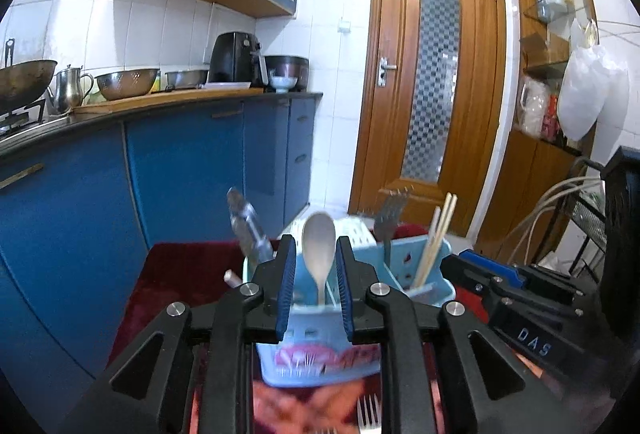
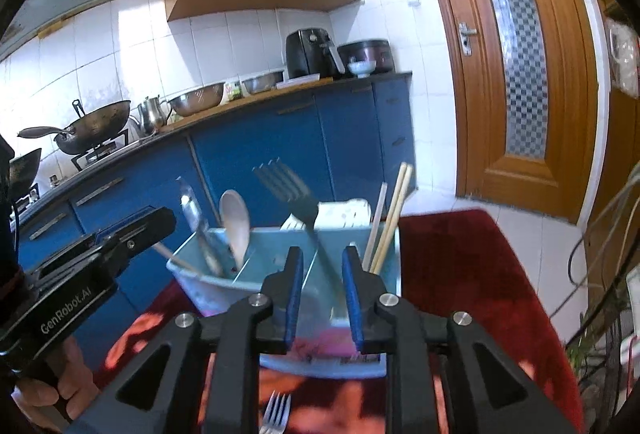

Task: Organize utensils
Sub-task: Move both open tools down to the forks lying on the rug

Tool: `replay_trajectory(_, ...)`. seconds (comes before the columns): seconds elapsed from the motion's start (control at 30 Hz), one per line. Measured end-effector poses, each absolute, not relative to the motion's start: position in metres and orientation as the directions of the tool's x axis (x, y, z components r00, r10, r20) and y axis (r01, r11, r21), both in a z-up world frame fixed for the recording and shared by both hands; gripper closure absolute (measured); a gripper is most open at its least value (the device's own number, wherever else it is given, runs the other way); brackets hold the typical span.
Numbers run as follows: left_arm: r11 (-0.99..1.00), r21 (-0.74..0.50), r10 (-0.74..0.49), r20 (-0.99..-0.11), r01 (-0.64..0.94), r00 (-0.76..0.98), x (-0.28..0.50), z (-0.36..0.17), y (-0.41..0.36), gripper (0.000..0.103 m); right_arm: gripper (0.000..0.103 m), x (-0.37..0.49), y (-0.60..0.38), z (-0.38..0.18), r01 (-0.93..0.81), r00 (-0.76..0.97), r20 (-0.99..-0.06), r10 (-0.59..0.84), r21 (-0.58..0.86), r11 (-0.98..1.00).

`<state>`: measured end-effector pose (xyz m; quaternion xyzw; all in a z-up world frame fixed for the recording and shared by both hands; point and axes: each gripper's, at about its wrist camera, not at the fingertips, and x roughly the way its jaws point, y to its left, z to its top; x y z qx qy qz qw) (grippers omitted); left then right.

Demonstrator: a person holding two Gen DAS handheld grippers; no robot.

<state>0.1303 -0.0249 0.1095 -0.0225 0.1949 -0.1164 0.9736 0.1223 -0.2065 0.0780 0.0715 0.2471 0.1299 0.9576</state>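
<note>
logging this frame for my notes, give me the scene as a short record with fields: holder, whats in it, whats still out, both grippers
holder: light blue caddy with compartments, on a red cloth
contents: spoon, dark fork, chopsticks and a metal utensil, all standing upright
still out: silver fork lying on the cloth in front of the caddy
left gripper: open, spoon seen between the fingers, pads not touching it
right gripper: open, dark fork's handle between the fingers, not gripped
</note>
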Motion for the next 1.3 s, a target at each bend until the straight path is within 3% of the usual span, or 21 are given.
replay_trajectory(0.5, 0.977, -0.107, -0.212, -0.540, 0.184, 0.814, 0.069, 0.092, -0.007, 0.081, 0.077, 0.063, -0.196, 0.058, -0.219, 0.713, -0.627, 0.313, 0.226, 0.949)
replay_trajectory(1.3, 0.972, -0.149, -0.227, -0.781, 0.180, 0.582, 0.039, 0.009, -0.010, 0.081, 0.065, 0.012, -0.206, 0.008, -0.146, 0.589, -0.747, 0.309, 0.277, 0.950)
